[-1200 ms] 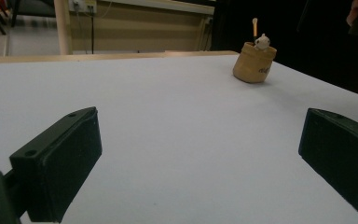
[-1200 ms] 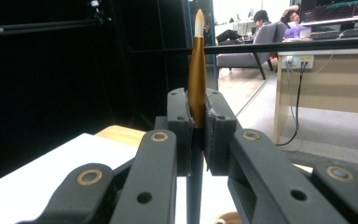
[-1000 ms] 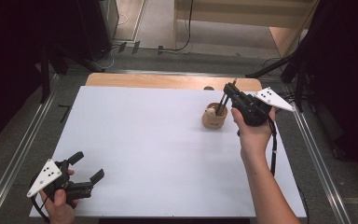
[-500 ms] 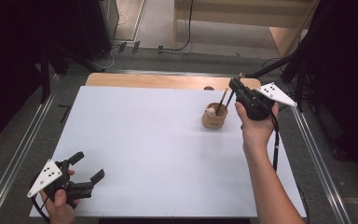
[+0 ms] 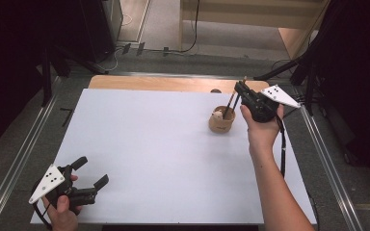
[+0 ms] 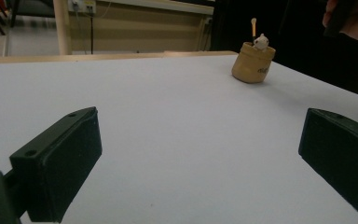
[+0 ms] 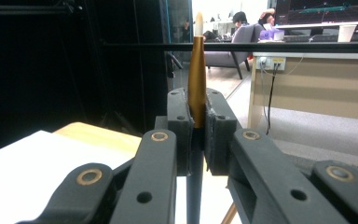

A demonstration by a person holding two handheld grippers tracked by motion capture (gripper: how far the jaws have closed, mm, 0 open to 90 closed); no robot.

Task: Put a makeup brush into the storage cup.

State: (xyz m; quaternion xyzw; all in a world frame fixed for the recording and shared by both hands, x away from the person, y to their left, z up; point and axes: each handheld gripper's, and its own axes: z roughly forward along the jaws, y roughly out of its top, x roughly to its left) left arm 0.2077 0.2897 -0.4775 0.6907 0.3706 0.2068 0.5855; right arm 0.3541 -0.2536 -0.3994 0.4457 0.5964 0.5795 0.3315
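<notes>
The right gripper (image 5: pixel 240 92) is clamped on a thin stick (image 7: pixel 196 70) with a gold handle and pale tip, possibly a brush or pen, holding it upright and slightly tilted over the small tan cup (image 5: pixel 221 121) near the far right of the white surface (image 5: pixel 154 154). The stick's lower end seems to reach into the cup, beside a small white figure (image 6: pixel 261 42) sitting at its rim. The step in hand looks like placing the stick in the cup or lifting it out; I cannot tell which. Next calls for a steady vertical move so the light cup does not tip. The left gripper (image 5: pixel 89 173) rests wide open and empty at the near left corner, well apart.
</notes>
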